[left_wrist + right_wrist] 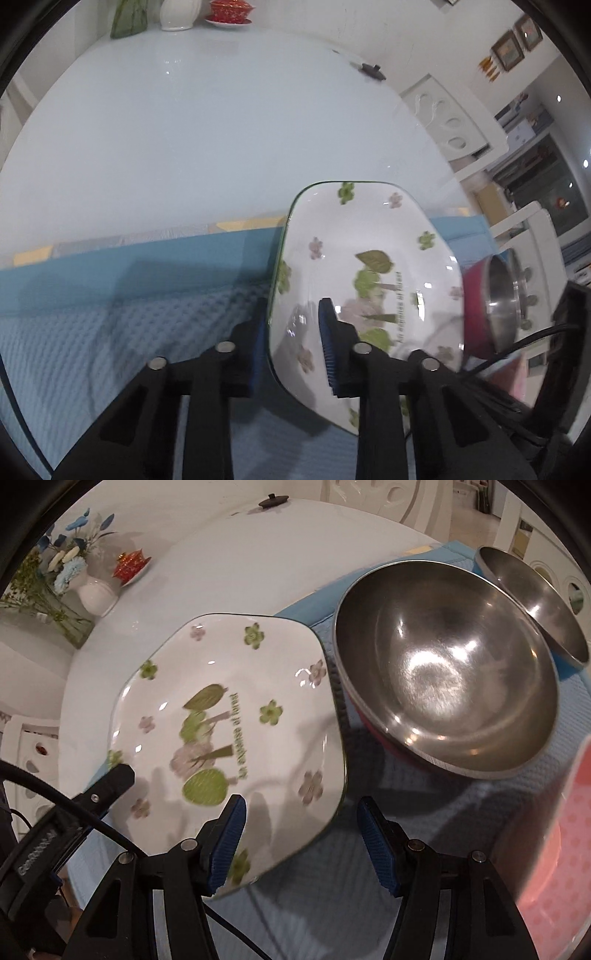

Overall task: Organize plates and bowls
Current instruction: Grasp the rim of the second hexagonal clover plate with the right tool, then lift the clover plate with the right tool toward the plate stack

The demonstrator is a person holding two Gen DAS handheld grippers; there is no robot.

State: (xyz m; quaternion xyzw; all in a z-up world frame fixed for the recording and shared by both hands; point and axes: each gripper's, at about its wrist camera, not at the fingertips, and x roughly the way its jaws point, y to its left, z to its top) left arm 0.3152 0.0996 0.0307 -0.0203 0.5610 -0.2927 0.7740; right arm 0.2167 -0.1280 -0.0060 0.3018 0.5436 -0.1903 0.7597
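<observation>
The flowered plate is pinched at its near rim by the left gripper, presumably for lifting, while the right gripper is held parted beside the steel bowl.

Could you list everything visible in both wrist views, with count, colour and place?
Plate: one, white with green and pink flowers, on the blue mat's left part.
Steel bowls: two, silver; the large one right of the plate, the smaller one behind it.
Mat: one, blue, at the table's near edge.
Table: one, pale, glossy.
Vase: one, white, with blue flowers, far side.
Lidded cup: one, red, on a saucer beside the vase.
Small lid: one, dark, far edge.
Left gripper: black, blue pads, closed on the plate's rim.
Right gripper: black, blue pads, open over the plate's corner.
</observation>
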